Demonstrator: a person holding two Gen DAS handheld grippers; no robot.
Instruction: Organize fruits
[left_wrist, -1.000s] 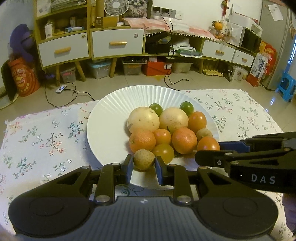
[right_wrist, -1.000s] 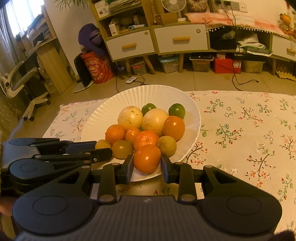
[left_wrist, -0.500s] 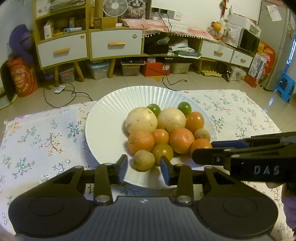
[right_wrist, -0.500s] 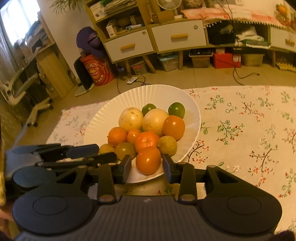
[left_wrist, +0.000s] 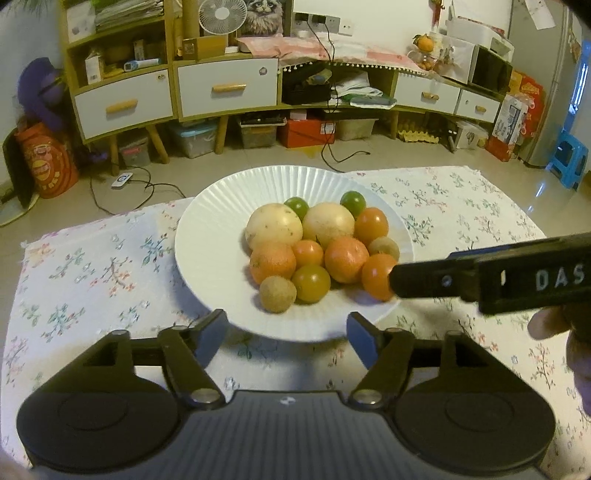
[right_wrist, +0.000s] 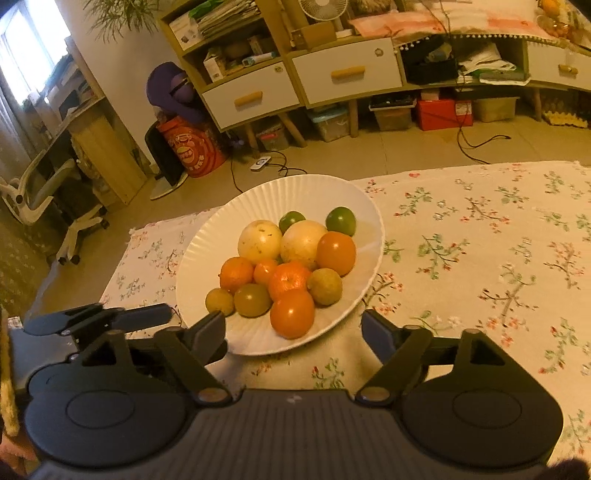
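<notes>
A white ribbed plate (left_wrist: 207, 251) (right_wrist: 207, 266) holds a heap of fruit: two pale yellow ones, two green limes, several oranges and a few small brown ones. My left gripper (left_wrist: 286, 326) sits at the plate's near rim. Its jaws are opening, and the small brown fruit (left_wrist: 277, 294) lies loose on the plate just ahead of them. My right gripper (right_wrist: 293, 329) is also opening, and the orange fruit (right_wrist: 291, 314) rests free just beyond its pads. Each gripper shows side-on in the other's view: the right gripper (left_wrist: 399, 278), the left gripper (right_wrist: 159, 314).
The plate stands on a floral tablecloth (left_wrist: 92, 280) (right_wrist: 480, 258) whose far edge drops to the tiled floor. Beyond it are a drawer cabinet (left_wrist: 225, 88), floor cables, storage boxes, a blue stool (left_wrist: 569, 158) and an office chair (right_wrist: 44, 206). A hand (left_wrist: 554, 325) holds the right gripper.
Both grippers let go: the left's jaws spread away from the small brown fruit, the right's from the orange fruit. Both fruits now rest on the plate.
</notes>
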